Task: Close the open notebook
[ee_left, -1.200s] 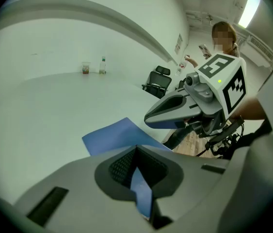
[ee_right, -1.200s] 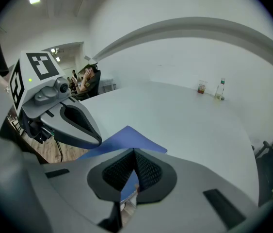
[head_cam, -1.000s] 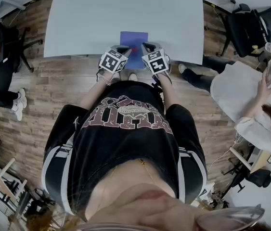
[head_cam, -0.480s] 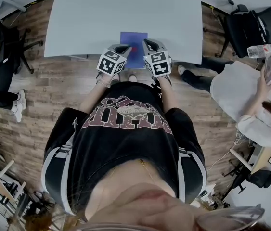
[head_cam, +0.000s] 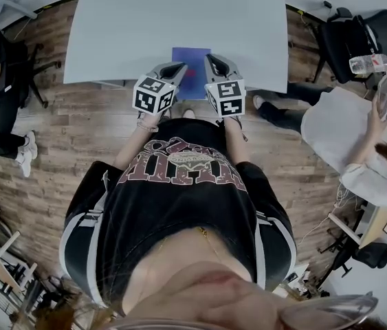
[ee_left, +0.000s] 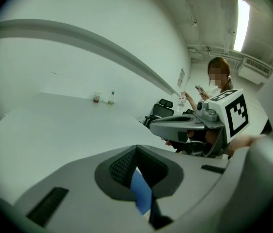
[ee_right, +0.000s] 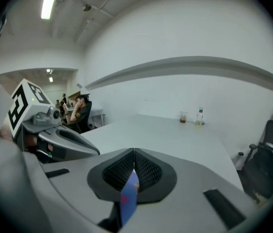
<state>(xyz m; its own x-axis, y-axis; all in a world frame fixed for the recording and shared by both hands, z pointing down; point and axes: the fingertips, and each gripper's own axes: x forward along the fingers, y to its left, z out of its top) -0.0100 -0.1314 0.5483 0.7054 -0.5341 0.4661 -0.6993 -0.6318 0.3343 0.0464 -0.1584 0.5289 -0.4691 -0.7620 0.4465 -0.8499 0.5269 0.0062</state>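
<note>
Left tongs [head_cam: 177,67]: jaws fully together, nothing gripped; only a blue sliver shows through the slot below the pads [ee_left: 121,166]. Right tongs [head_cam: 209,58]: jaws likewise closed tip to tip and empty, with a blue sliver with a red mark below them. Both tongs are held side by side above the near edge of the surface [head_cam: 179,12], clear of it. Notebook [head_cam: 193,74]: lies flat on the surface, blue cover up, between and beneath the two tongs, touched by neither.

Head looks down — gripper views skim table [ee_left: 54,130].
</note>
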